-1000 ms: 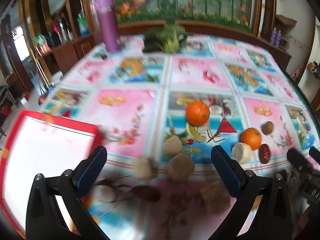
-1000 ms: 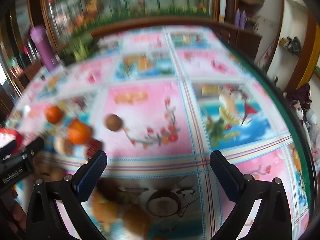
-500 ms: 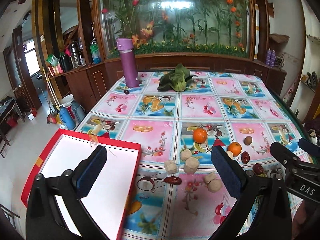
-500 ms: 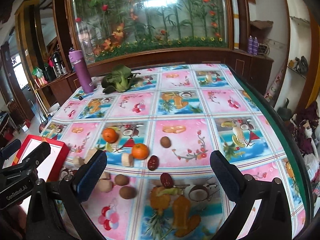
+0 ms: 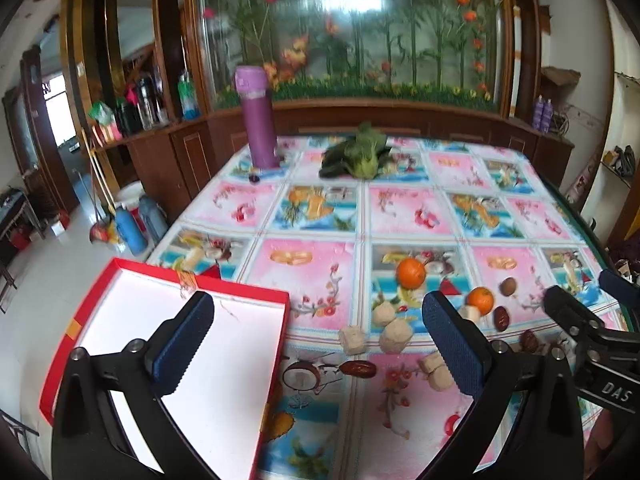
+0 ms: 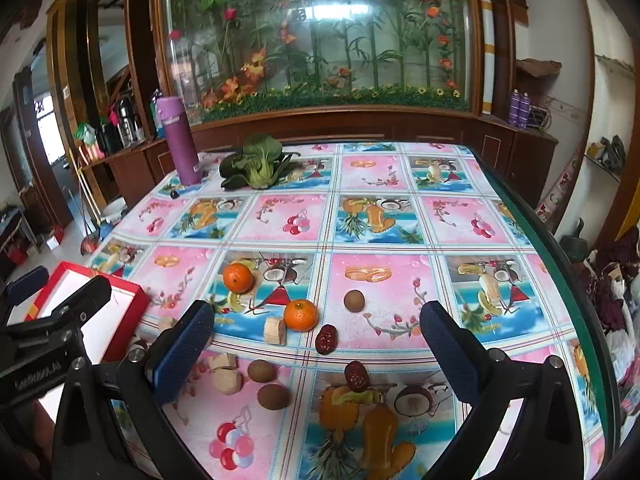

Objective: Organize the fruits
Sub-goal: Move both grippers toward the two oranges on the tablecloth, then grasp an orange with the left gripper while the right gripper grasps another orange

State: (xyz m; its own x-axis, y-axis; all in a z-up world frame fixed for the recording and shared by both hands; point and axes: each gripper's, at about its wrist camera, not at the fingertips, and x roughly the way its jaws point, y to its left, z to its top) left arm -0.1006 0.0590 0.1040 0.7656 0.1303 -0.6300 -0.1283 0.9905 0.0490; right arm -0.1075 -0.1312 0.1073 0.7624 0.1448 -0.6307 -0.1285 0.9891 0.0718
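Both wide open, empty: left hand-held gripper [image 5: 318,344] above the red box [image 5: 256,400]; right hand-held gripper [image 6: 316,346] over oranges [image 6: 301,315] at 12 o'clock.

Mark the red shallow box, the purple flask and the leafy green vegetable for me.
Red shallow box with white inside [image 5: 192,360], left wrist view, on its white floor.
Purple cylindrical flask [image 6: 182,152], right wrist view, mid-body.
Leafy green vegetable [image 6: 256,166], right wrist view, leaves above the pale stem.

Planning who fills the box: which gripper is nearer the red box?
Left. The left gripper hangs partly over the red box; the right gripper is off to its right, above the scattered fruit.
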